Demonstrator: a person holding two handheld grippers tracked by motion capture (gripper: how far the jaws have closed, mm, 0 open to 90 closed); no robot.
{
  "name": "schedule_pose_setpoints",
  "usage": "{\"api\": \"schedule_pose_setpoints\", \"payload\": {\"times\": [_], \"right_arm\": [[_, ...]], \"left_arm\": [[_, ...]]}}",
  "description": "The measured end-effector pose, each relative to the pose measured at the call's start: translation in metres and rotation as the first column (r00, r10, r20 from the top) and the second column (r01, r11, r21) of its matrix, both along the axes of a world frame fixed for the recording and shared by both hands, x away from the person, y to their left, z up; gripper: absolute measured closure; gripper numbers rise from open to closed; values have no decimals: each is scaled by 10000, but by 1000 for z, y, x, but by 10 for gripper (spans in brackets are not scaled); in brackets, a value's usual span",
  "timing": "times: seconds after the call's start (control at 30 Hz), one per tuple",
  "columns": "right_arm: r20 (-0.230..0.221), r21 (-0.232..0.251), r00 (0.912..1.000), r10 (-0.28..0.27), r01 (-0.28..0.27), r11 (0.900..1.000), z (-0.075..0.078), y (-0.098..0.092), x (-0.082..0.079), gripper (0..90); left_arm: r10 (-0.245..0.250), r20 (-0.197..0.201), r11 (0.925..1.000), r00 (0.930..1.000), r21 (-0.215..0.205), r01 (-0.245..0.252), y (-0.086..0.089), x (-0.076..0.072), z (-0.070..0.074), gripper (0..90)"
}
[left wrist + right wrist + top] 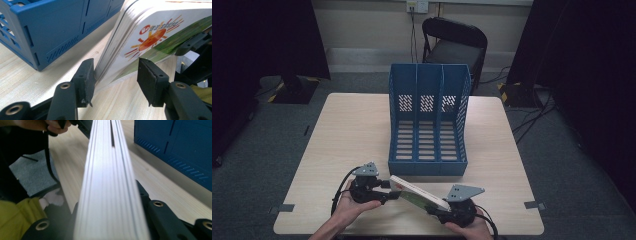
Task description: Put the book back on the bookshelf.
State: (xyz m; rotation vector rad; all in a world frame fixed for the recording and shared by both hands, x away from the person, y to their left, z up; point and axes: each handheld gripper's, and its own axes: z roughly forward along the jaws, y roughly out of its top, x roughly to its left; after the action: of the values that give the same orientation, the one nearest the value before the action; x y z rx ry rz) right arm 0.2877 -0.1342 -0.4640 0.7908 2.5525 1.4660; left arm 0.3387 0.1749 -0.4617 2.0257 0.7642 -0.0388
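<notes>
A thick white book [417, 194] with a green cover and an orange sun logo [150, 37] hangs tilted just above the table's near edge, in front of the blue file organizer [428, 167]. My right gripper [438, 210] is shut on the book's lower right end. In the right gripper view the page edges [107, 170] run straight out from between its jaws [110, 195]. My left gripper [387, 192] stands open around the book's upper left corner [116, 63]. One of its pads [87, 75] rests against the page edge. The other pad [150, 77] stands just off the cover.
The blue organizer [50, 30] has three open compartments and stands mid-table, close behind the book. The wooden table [352, 130] spreads bare to its left and right. A black chair [454, 42] stands beyond the far edge. Cables trail on the floor at the right.
</notes>
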Motion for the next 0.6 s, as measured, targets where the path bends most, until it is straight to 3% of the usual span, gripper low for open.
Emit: {"api": "schedule_pose_setpoints", "payload": {"times": [0.3,0.47,0.57,0.6], "right_arm": [[286,200,9994,-210,204,9996,-5,9,0,680],[290,283,9996,-66,58,9996,-7,14,-2,625],[358,182,9993,-44,37,9998,-8,17,-2,639],[419,29,9991,-117,116,9999,-9,17,-2,710]], "left_arm": [[57,37,9999,10000,95,-57,0,-2,1,481],[149,104,9997,9998,177,-150,1,-1,1,470],[209,109,9996,9997,182,-211,1,-1,1,464],[239,112,9996,9997,174,-241,1,-1,1,463]]}}
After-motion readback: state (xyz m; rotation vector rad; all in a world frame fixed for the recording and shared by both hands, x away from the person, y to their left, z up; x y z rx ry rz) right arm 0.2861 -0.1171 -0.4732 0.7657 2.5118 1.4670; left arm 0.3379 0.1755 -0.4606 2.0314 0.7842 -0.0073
